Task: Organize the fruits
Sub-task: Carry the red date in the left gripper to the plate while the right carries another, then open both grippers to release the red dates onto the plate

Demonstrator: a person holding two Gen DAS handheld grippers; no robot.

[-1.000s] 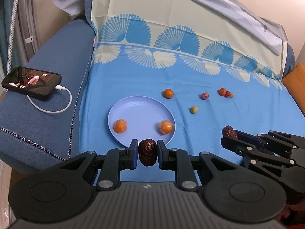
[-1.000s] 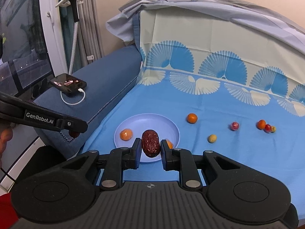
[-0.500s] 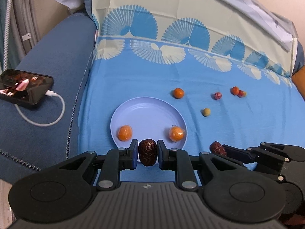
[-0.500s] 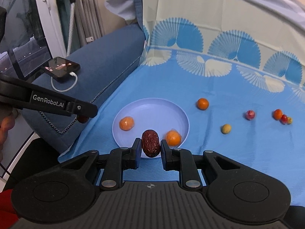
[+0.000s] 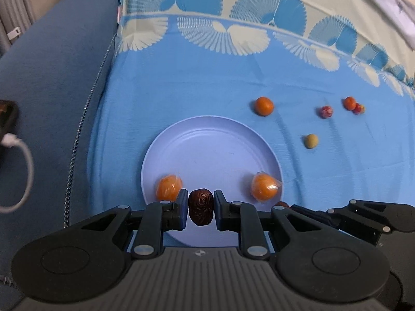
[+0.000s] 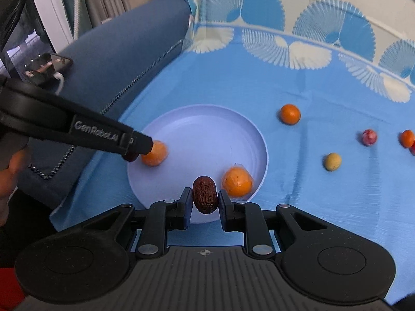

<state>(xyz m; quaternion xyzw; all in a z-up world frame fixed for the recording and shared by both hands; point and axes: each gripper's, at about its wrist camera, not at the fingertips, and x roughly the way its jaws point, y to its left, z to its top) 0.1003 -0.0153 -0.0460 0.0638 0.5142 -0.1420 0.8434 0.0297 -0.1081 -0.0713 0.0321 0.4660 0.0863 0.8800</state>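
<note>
While both dates hang over plate (image 5: 210, 140), we list left to right. Phone (image 6: 42, 68): on sofa arm, ignore. Left gripper (image 5: 201, 208): clamped tight on left date (image 5: 201, 210), above near rim, beside left orange (image 5: 168, 187). Right gripper (image 6: 205, 200): pinched shut on right date (image 6: 205, 194), over rim next to wrapped orange (image 6: 237, 182). Our advice: sink low over bare plate centre, release gently, keep grippers apart. Loose fruit (image 6: 290, 114) waits on cloth (image 6: 285, 83), right.
</note>
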